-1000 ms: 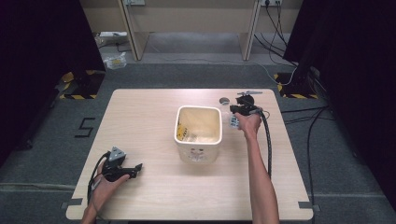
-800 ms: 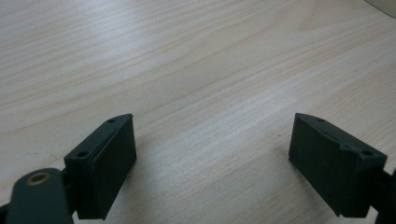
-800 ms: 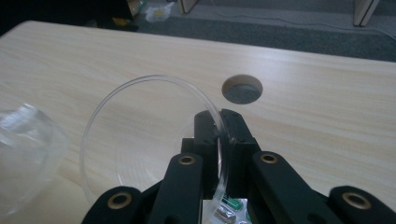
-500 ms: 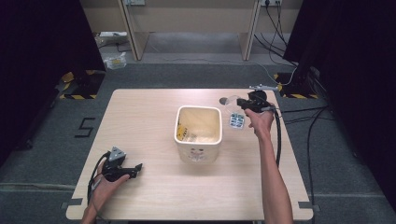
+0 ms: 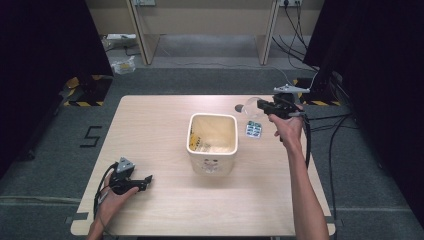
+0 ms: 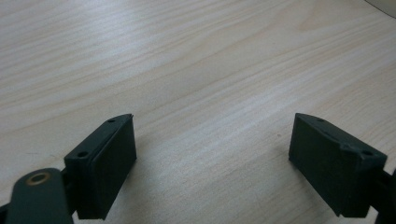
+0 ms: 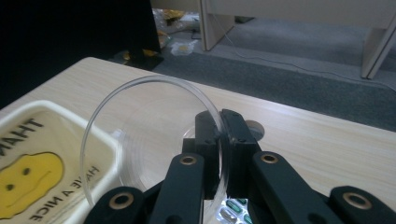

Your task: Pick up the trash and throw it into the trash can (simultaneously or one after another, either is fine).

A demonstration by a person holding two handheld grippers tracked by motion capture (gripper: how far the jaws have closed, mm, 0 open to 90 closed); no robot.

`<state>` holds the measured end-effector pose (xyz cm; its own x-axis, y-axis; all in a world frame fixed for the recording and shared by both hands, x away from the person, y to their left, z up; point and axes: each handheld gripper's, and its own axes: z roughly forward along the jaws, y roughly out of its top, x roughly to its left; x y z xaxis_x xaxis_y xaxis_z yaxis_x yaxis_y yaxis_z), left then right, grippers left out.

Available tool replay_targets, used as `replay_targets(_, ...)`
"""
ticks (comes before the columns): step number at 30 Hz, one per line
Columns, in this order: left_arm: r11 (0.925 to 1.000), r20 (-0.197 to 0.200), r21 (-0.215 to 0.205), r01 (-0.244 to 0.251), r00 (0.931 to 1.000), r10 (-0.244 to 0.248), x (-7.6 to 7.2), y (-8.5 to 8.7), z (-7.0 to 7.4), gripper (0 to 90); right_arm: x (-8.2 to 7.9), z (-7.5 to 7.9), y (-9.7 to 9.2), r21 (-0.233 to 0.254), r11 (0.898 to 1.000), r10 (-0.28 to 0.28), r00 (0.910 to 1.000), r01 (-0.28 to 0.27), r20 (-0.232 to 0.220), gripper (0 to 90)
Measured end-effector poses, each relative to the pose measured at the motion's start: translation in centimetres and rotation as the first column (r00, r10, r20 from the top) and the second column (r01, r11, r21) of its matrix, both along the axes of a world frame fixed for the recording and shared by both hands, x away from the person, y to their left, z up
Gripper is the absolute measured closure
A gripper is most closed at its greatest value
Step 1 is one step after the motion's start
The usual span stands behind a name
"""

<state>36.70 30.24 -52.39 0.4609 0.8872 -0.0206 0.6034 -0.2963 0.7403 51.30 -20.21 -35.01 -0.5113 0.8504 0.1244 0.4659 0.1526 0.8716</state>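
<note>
Right gripper: upper right of the high view, where we see its jaws pinching the rim of a clear round dish, lifted off the table.
Clear dish: in the right gripper view we find it tilted on edge, centre frame, just beside the bin.
Blister pack: flat on the wood below the right gripper.
Cream bin: centre of the table, open-topped.
Left gripper: lower left of the high view; we see its jaws spread wide over bare wood.
</note>
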Motion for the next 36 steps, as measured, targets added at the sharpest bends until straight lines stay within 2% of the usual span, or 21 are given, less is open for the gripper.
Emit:
replay_targets(8,1.0000,-0.001,0.001,0.001,1.0000,-0.001,0.0,0.0,0.0,13.9,-2.0,2.5,0.7,0.043,0.996,0.079,0.9960,-0.081,0.043,86.2)
replay_targets(15,1.0000,-0.001,0.001,0.001,1.0000,-0.001,0.0,0.0,0.0,13.9,-3.6,3.5,2.3,0.066,0.982,0.173,0.9828,-0.177,0.065,86.1)
replay_targets(18,1.0000,-0.001,0.000,0.001,1.0000,-0.001,0.0,0.0,0.0,13.9,-4.0,3.4,3.4,0.041,0.978,0.202,0.9775,-0.204,0.061,86.1)
replay_targets(24,1.0000,-0.001,0.000,0.001,1.0000,-0.001,0.0,0.0,0.0,13.9,-4.6,2.9,6.1,0.026,0.956,0.291,0.9561,-0.292,0.038,86.0)
replay_targets(30,1.0000,-0.001,0.000,0.001,1.0000,-0.001,0.0,0.0,0.0,13.9,-4.7,2.0,8.0,0.004,0.940,0.341,0.9401,-0.341,0.006,86.0)
replay_targets(36,1.0000,-0.002,0.001,0.001,1.0000,-0.001,0.0,0.0,0.0,13.9,-4.6,1.2,9.1,-0.024,0.933,0.359,0.9331,-0.359,-0.019,85.8)
